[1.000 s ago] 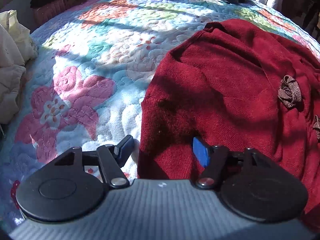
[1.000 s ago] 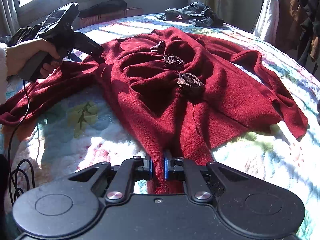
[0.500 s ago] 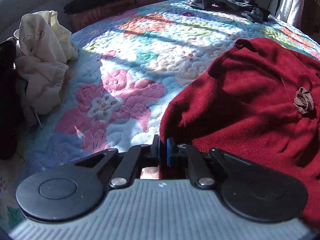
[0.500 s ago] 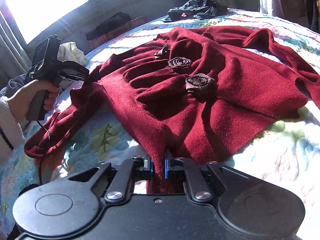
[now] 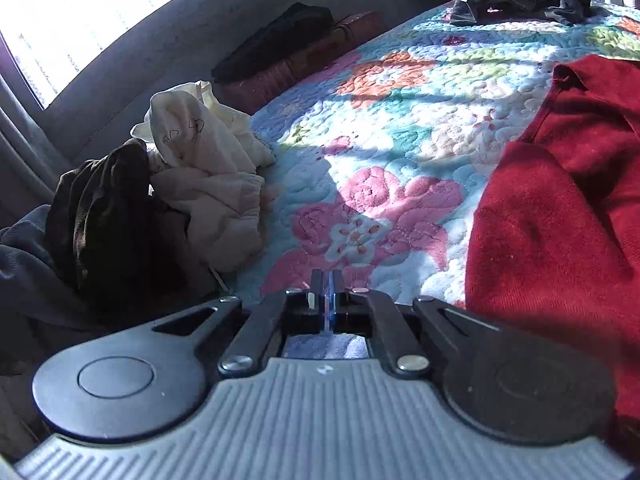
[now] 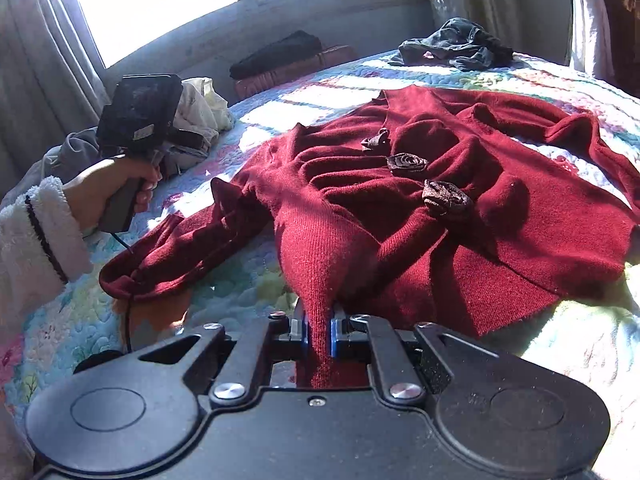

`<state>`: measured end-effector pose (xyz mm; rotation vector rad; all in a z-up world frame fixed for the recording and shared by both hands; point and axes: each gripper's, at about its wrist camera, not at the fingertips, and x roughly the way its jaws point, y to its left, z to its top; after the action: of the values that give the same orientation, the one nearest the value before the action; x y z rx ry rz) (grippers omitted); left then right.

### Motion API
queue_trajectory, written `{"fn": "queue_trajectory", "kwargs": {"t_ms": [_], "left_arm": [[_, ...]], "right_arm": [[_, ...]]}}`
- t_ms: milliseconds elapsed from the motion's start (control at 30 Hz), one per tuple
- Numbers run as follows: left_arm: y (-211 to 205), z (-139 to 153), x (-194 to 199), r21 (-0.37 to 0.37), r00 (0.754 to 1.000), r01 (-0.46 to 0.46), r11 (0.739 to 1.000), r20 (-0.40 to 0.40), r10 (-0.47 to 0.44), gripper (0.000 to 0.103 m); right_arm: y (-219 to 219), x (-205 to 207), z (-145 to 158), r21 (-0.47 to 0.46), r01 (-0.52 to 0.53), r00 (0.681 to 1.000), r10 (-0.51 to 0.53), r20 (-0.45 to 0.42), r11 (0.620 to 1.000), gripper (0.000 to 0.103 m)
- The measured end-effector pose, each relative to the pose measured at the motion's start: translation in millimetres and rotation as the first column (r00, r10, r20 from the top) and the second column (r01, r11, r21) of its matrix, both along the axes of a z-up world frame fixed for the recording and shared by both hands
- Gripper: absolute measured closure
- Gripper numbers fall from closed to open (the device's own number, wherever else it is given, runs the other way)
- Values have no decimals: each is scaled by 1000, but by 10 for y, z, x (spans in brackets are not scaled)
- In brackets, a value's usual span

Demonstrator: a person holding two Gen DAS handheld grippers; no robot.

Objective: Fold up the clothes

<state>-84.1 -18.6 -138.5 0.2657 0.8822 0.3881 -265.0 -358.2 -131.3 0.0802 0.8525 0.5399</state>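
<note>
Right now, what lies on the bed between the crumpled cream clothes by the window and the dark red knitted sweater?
Only bare floral quilt separates the cream clothes from the red sweater, as the left wrist view shows.

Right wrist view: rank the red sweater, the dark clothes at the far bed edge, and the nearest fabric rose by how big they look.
1. Red sweater, by far the largest.
2. Dark clothes; they lie farther off, so their true size is unsure.
3. Fabric rose, the smallest.
</note>
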Motion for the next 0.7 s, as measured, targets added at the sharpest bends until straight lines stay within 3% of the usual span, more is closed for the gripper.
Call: {"fn": "queue_trajectory", "kwargs": {"t_ms": [67,133,233,300,400,500,533,600,700], "left_arm": [[130,41,-52,-186,999,-6,983,-39,-1,100],[127,73,-125,-279,999,21,960,-24,-28,97],[-128,158,-176,-259,993,108,960,-23,-118,96],[-323,250,-206,-250,984,170,953,-9,-178,94],[-615,407,-279,-272,965,251,929,2,-261,70],[-979,616,-406,-283,924,372,884,25,-381,63],[-1090,681,-438,-282,909,407,869,31,-416,59],[-1276,820,-477,-308,877,469,828,52,-478,56],[-1502,984,-487,-355,837,531,770,77,-542,53]], "right_arm": [[48,79,-142,-78,15,998,-20,-67,997,91],[76,91,-212,-85,-5,995,-3,-99,996,91],[163,37,-184,-123,-42,996,31,-83,992,91],[176,54,-192,-99,-39,993,27,-117,994,91],[151,92,-159,-54,-9,988,0,-154,998,88],[42,85,-31,46,24,978,-14,-208,999,72],[-6,61,43,77,42,979,-25,-204,996,71],[-120,-3,281,77,85,988,-74,-133,993,62],[-347,-12,622,47,185,982,-183,-44,982,57]]}}
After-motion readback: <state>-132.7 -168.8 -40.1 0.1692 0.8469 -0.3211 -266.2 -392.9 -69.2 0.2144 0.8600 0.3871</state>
